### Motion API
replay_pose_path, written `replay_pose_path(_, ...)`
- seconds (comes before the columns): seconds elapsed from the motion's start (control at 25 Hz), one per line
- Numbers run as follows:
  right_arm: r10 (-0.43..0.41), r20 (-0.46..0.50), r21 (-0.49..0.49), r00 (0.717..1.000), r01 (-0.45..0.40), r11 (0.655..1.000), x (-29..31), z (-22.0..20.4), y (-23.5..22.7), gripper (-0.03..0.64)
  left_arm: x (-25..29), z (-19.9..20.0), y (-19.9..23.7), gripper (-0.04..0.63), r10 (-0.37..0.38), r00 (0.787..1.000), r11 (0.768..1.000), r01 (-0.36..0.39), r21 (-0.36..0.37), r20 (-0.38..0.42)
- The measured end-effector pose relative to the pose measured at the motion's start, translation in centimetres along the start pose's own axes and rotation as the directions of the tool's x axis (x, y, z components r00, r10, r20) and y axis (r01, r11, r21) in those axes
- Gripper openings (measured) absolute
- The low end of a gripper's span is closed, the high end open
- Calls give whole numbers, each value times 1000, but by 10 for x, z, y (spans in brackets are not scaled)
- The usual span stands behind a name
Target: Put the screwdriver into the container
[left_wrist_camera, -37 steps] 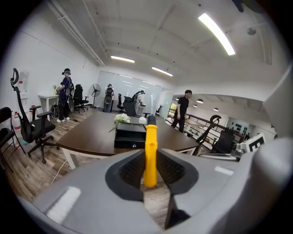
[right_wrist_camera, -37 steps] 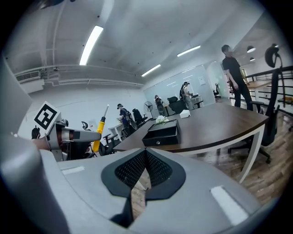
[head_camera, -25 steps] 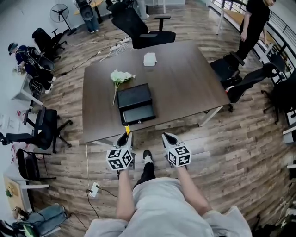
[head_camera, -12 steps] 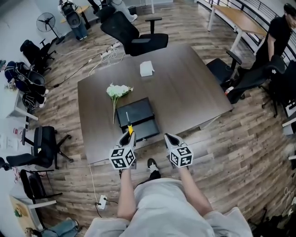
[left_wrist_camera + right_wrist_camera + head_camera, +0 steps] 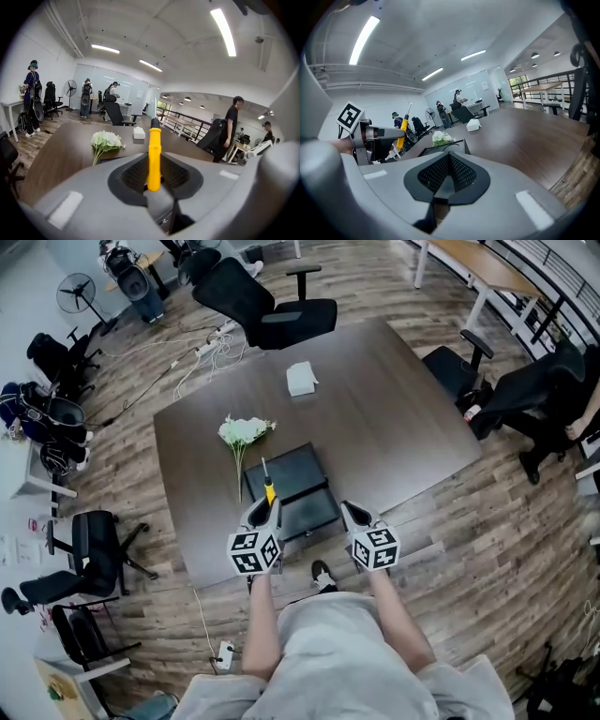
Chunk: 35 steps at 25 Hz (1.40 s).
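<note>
both grippers have come forward to the container [image 5: 292, 486] (a second ago they hung well short of it). the left gripper [image 5: 263, 515] now overlaps its near-left corner, its screwdriver [image 5: 269, 489] reaching over the container's left edge. the right gripper [image 5: 352, 516] has arrived just beside its near-right corner.

A big dark brown table [image 5: 394, 418] is set on a wooden floor [image 5: 487, 512]. Three things are laid on it — a black container [image 5: 292, 486] near the front edge, a bunch of white flowers [image 5: 244, 432] just beside it, and a small white box [image 5: 301, 378] further back, well apart.
</note>
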State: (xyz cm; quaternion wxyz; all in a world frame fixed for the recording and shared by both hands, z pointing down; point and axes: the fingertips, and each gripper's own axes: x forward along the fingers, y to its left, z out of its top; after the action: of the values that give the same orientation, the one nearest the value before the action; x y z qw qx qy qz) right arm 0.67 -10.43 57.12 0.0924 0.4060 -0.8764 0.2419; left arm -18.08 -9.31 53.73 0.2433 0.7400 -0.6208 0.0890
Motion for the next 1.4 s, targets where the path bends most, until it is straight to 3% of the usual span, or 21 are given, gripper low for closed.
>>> replay_pose_path(0.24, -24, -15, 6, 1000, 24, 1000, 21, -1, 6, 2, 13, 10, 22, 133, -33, 999, 999, 33, 22, -6)
replay_pose_path(0.84, 0, -85, -56, 996, -5, 998, 36, -15, 18, 2, 10, -44, 33, 133, -115, 985, 987, 128, 95, -130)
replay_pose_path(1.04, 13, -103, -53, 995, -18, 998, 46, -20, 14, 2, 13, -64, 32, 133, -134, 972, 974, 166, 157, -195)
replay_pose_path(1.4, 11, -147, -78, 989, -22, 997, 59, -18, -2, 2, 29, -89, 31, 133, -190, 932, 950, 254, 181, -310)
